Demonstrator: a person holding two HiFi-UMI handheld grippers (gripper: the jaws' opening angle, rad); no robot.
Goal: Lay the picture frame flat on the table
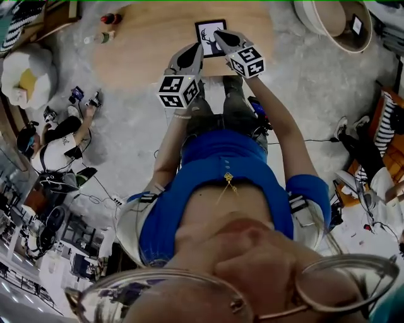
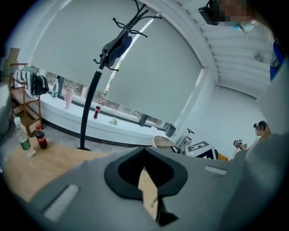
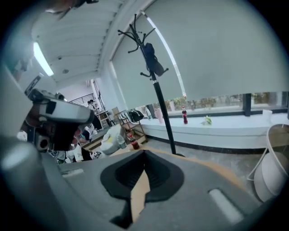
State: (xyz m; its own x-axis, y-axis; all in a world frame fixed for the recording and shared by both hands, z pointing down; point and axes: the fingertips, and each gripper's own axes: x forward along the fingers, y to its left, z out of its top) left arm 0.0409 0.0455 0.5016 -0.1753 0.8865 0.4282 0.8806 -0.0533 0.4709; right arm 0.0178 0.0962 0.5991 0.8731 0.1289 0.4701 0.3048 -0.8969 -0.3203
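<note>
The picture frame (image 1: 207,35) lies flat, face up, on the round wooden table (image 1: 145,53), so the task looks finished, nothing left. Left gripper (image 2: 144,153) and right gripper (image 3: 144,158) hang above it, both clenched, empty. One frame, two grippers, two bottles: a cola bottle (image 1: 110,19), a clear bottle (image 1: 100,38)
</note>
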